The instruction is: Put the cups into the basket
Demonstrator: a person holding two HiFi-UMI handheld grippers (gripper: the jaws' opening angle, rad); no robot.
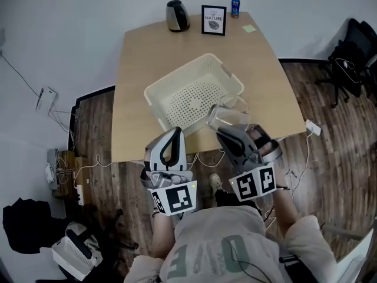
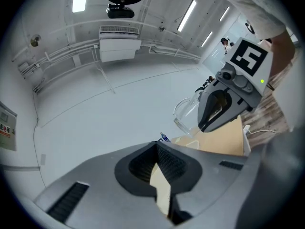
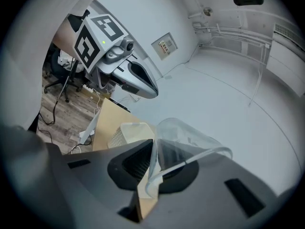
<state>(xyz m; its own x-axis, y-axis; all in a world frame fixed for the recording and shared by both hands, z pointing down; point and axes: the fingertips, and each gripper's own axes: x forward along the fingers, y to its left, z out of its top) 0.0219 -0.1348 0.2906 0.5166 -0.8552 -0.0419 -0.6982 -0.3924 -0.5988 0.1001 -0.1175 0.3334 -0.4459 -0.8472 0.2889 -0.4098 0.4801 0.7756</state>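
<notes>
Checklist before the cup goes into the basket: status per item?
1. Right tongs gripping the clear plastic cup: ok, cup wall pinched.
2. Left tongs free: ok, shut, nothing between.
3. Cream perforated plastic basket upright, mouth open: ok.
4. Cup above the basket: not ok, it hangs beside the near right rim.
5. Steel kettle, black-framed sign and blue bottle clear of the basket: ok, all at the table's far edge.

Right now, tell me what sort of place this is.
Probably an office or meeting room: a light wooden table, a black office chair beside it, and an electric kettle and framed sign at its far edge.
</notes>
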